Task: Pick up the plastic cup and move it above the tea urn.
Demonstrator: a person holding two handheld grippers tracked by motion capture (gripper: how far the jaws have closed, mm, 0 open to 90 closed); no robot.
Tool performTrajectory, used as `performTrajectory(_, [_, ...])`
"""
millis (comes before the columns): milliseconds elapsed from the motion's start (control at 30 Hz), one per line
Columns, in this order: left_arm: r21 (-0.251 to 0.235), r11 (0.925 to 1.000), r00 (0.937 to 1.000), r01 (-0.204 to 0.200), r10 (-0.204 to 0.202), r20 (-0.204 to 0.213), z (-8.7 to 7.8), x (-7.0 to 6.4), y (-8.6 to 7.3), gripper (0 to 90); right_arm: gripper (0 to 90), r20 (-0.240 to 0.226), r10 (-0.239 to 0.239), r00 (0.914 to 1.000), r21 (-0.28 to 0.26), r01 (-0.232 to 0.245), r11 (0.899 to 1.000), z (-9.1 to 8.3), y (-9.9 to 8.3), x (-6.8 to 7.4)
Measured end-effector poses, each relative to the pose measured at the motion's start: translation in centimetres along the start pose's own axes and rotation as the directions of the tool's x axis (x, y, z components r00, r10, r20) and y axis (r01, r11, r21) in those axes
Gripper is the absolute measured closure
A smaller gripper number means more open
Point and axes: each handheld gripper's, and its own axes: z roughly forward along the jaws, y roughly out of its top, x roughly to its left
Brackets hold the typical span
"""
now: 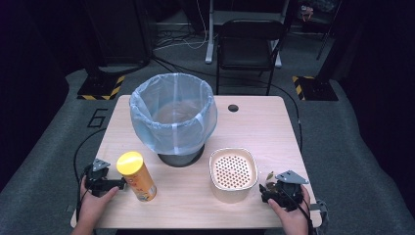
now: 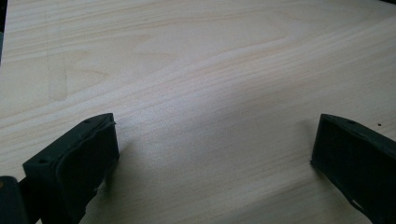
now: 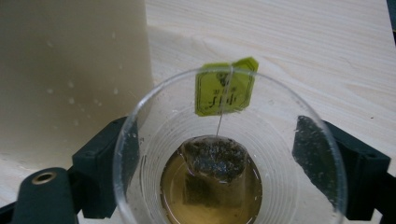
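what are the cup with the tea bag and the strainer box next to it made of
The cup looks like thin clear plastic: the jaws and tea bag show straight through its wall, which has faint moulded rings, though glass cannot be excluded. The strainer box seems matte cream plastic, with a punched hole grid on top and smooth, rounded, droplet-speckled sides.

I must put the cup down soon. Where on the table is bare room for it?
Bare wood lies right of the bin, around the table's small dark hole, and in front between the yellow-lidded can and the perforated container. The right tongs straddle the cup, tight beside that container.
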Motion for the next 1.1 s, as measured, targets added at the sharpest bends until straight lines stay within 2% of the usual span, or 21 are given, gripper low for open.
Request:
performTrajectory(167, [-0.001, 1.0, 1.0, 0.001, -0.001, 0.0, 0.0, 0.0, 0.0, 0.3, 18.6, -0.001, 0.006, 1.0, 0.001, -0.006, 1.0, 0.3, -0.1, -0.1])
performTrajectory(200, [0.0, 1.0, 1.0, 0.0, 0.0, 0.0, 0.0, 0.0, 0.0, 0.3, 20.7, 0.01, -0.011, 0.9999, -0.002, 0.011, 1.0, 0.3, -0.1, -0.1])
performTrajectory(233, [0.0, 1.0, 1.0, 0.0, 0.0, 0.0, 0.0, 0.0, 0.0, 0.3, 22.2, 0.008, -0.007, 1.0, -0.011, 0.007, 1.0, 0.1, -0.1, -0.1])
performTrajectory(367, [0.0, 1.0, 1.0, -0.001, 0.001, 0.0, 0.0, 0.0, 0.0, 0.3, 22.5, -0.005, 0.004, 1.0, -0.006, -0.004, 1.0, -0.1, -0.3, -0.4])
performTrajectory(533, [-0.001, 1.0, 1.0, 0.0, 0.0, 0.0, 0.0, 0.0, 0.0, 0.3, 22.1, 0.003, -0.011, 0.9999, -0.001, 0.011, 1.0, -0.4, -0.6, -0.8])
performTrajectory(600, [0.0, 1.0, 1.0, 0.0, 0.0, 0.0, 0.0, 0.0, 0.0, 0.3, 21.7, 0.007, 0.0, 1.0, -0.002, 0.0, 1.0, -0.5, -0.7, -0.9])
performTrajectory(767, [0.0, 1.0, 1.0, 0.0, 0.0, 0.0, 0.0, 0.0, 0.0, 0.3, 21.9, 0.008, 0.013, 0.9999, -0.003, -0.013, 1.0, -1.0, -1.3, -1.9])
performTrajectory(933, [0.001, 1.0, 1.0, 0.0, 0.0, 0.0, 0.0, 0.0, 0.0, 0.3, 23.8, -0.047, 0.006, 0.9989, -0.027, -0.007, 1.0, -0.9, -1.3, -2.4])
performTrajectory(1100, [0.003, 1.0, 1.0, -0.001, 0.001, 0.0, 0.0, 0.0, 0.0, 0.3, 25.6, -0.071, -0.011, 0.9974, -0.047, 0.008, 0.999, -0.6, -1.3, -2.7])
